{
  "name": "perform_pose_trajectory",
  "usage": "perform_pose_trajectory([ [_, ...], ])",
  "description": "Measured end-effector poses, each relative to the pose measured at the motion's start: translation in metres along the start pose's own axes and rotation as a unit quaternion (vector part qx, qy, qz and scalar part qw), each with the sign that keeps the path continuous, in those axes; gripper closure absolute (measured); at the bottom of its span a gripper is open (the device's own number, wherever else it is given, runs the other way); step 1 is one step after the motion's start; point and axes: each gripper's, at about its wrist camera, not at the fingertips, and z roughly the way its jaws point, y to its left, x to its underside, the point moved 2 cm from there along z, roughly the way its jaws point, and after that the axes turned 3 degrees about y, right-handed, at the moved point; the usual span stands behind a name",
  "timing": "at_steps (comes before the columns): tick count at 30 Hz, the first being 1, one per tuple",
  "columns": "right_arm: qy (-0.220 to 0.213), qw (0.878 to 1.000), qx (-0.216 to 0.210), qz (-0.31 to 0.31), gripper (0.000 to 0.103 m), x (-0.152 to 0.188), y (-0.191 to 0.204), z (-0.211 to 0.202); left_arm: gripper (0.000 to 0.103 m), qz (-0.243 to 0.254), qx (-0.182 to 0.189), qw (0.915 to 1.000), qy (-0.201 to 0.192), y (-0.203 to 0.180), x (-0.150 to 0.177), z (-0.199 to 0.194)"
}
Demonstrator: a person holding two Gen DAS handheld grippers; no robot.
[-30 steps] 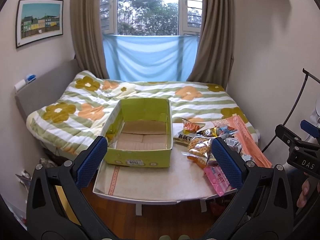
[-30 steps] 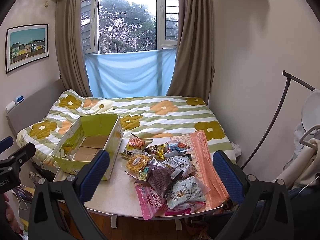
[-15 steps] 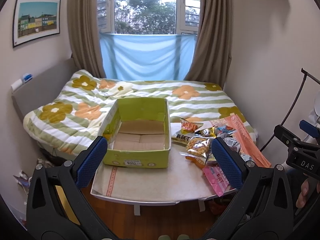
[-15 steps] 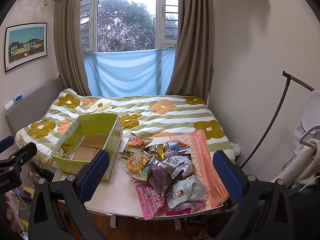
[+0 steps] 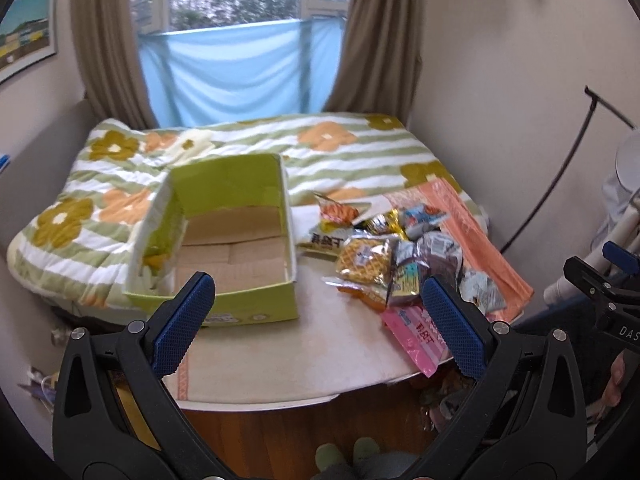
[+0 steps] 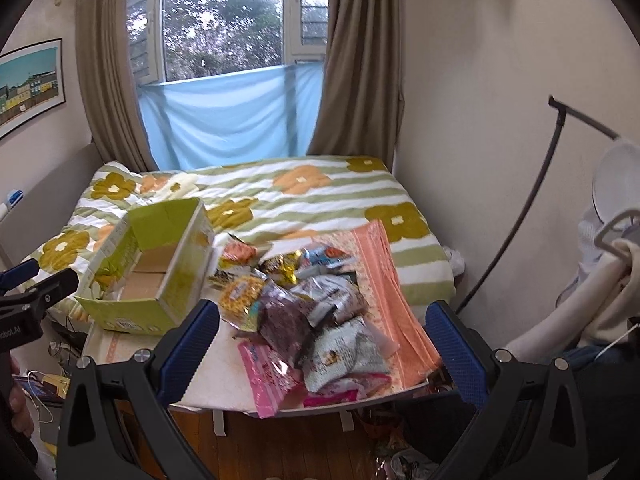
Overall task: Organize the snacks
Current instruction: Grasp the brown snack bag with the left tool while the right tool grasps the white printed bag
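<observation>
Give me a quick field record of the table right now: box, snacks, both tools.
box: green cardboard box, open, nothing visible inside, on the table's left part
snacks: snack pile beside the box, none boxed yet
pink packet: at the table's near edge
table: bare in front of the box
left tool: open, holding nothing
right tool: open, holding nothing

On the table (image 5: 320, 368) an open box (image 5: 224, 248) sits at about 10 o'clock from the table's middle, with only its own bottom flaps visible inside. The heap of snack packets (image 5: 404, 264) lies at 2 o'clock, just right of the box and apart from it. A flat packet (image 5: 416, 332) at the heap's 6 o'clock edge overhangs the table's near rim. A folded cloth (image 5: 480, 240) lies under the heap's right side. The bed (image 5: 320, 152) is at 12 o'clock behind the table, the window (image 6: 228, 20) beyond it.
</observation>
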Motion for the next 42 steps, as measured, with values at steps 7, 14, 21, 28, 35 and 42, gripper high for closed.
perform_pose_trajectory([
  [7, 0.058, 0.998, -0.004, 0.016, 0.0, 0.025, -0.033, 0.045, 0.0, 0.04, 0.051, 0.9963, 0.056, -0.042, -0.004, 0.066],
  [14, 0.125, 0.991, -0.049, 0.008, 0.0, 0.047, -0.058, 0.111, 0.0, 0.075, 0.066, 0.9882, 0.117, -0.096, -0.006, 0.134],
  [21, 0.189, 0.976, -0.108, -0.006, 0.0, 0.07, -0.067, 0.177, 0.0, 0.106, 0.06, 0.9746, 0.188, -0.138, 0.005, 0.202],
  [28, 0.218, 0.961, -0.168, 0.004, 0.0, 0.073, -0.072, 0.218, 0.0, 0.112, 0.052, 0.9665, 0.225, -0.155, 0.011, 0.236],
  [35, 0.232, 0.949, -0.214, 0.0, 0.0, 0.069, -0.067, 0.238, 0.001, 0.106, 0.067, 0.9611, 0.246, -0.162, 0.013, 0.248],
  [42, 0.234, 0.945, -0.229, 0.003, 0.0, 0.063, -0.069, 0.245, 0.02, 0.088, 0.095, 0.959, 0.252, -0.16, 0.015, 0.25],
])
